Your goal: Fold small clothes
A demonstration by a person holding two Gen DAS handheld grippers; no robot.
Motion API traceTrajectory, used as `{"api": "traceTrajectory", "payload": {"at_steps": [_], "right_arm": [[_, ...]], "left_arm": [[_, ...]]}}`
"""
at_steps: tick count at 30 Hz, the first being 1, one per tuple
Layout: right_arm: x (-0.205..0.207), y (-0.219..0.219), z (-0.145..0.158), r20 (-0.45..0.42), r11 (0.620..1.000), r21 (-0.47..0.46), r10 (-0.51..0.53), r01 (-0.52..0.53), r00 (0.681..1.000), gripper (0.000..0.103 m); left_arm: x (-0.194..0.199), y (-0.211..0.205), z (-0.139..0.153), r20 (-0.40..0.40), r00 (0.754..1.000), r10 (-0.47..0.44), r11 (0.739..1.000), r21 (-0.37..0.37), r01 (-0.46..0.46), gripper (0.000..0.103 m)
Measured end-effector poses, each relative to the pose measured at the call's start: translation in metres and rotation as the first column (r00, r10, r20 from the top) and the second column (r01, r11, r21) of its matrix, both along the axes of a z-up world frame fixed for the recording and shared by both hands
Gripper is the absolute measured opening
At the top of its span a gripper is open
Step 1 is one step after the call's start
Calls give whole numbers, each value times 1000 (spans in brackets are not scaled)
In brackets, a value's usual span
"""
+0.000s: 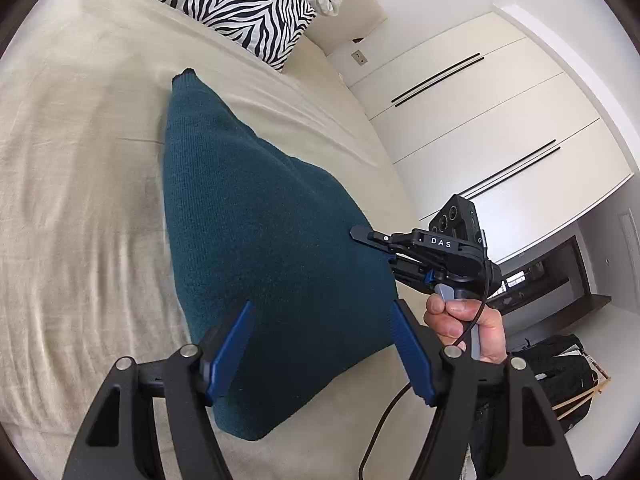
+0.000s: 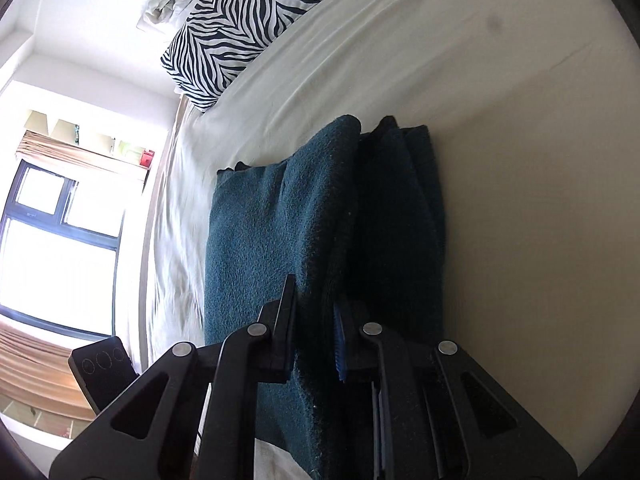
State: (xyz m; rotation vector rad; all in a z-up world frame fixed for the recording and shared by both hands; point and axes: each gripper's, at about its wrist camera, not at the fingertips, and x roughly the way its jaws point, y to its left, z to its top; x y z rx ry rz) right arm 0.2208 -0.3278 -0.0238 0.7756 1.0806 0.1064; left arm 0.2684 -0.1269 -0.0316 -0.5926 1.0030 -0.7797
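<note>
A teal knit garment (image 1: 256,216) lies on the beige bed (image 1: 80,160), with its right side raised off the sheet. My left gripper (image 1: 324,352) is open, its blue pads (image 1: 236,348) wide apart on either side of the garment's near end and not pressing on it. A hand (image 1: 468,320) holds my right gripper (image 1: 374,250) at the garment's right edge. In the right wrist view the right gripper (image 2: 314,320) is shut on a thick fold of the teal garment (image 2: 256,248), which hangs in layers ahead of the fingers over the bed (image 2: 520,200).
A zebra-print pillow (image 1: 224,0) and crumpled white bedding lie at the head of the bed. White wardrobe doors (image 1: 500,120) stand to the right, with a black bag (image 1: 560,372) on the floor below. A bright window (image 2: 60,220) is beyond the bed's far side.
</note>
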Motion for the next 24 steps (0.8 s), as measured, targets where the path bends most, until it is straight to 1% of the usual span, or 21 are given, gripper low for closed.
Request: {"api": "traceTrajectory", "payload": {"at_steps": [5, 8, 11, 15, 17, 19, 20, 21, 22, 24], "right_arm": [[-19, -26, -14, -20, 1000, 5, -27, 28, 999, 14], [-16, -29, -25, -27, 999, 16, -33, 34, 999, 14], [-17, -37, -46, -27, 996, 65, -57, 58, 998, 14], [-25, -45, -57, 7, 990, 125, -71, 70, 997, 14], [-27, -46, -55, -2, 988, 127, -87, 86, 996, 17], [-29, -47, -40, -4, 992, 63, -112, 112, 994, 20], [-30, -46, -29, 19, 992, 21, -122, 122, 992, 20], [-32, -47, -14, 57, 991, -1, -130, 130, 990, 21], [-32, -48, -3, 102, 991, 11, -132, 131, 986, 21], [-23, -44, 15, 175, 993, 79, -99, 87, 980, 21]], "left_arm": [[-1, -21, 6, 14, 999, -42, 998, 40, 42, 71], [1, -30, 5, 16, 998, -57, 996, 64, 56, 71], [8, -36, 4, 17, 998, -58, 995, 78, 57, 71], [20, -39, 11, 37, 998, -45, 995, 96, 41, 71], [26, -37, 19, 63, 997, -42, 994, 99, 36, 71], [34, -36, 30, 91, 995, -36, 994, 108, 26, 71], [40, -37, 35, 102, 994, -33, 994, 111, 22, 71], [47, -39, 39, 113, 993, -31, 993, 116, 18, 71], [54, -41, 43, 122, 992, -32, 992, 124, 17, 71], [69, -47, 46, 137, 990, -42, 988, 150, 21, 71]]}}
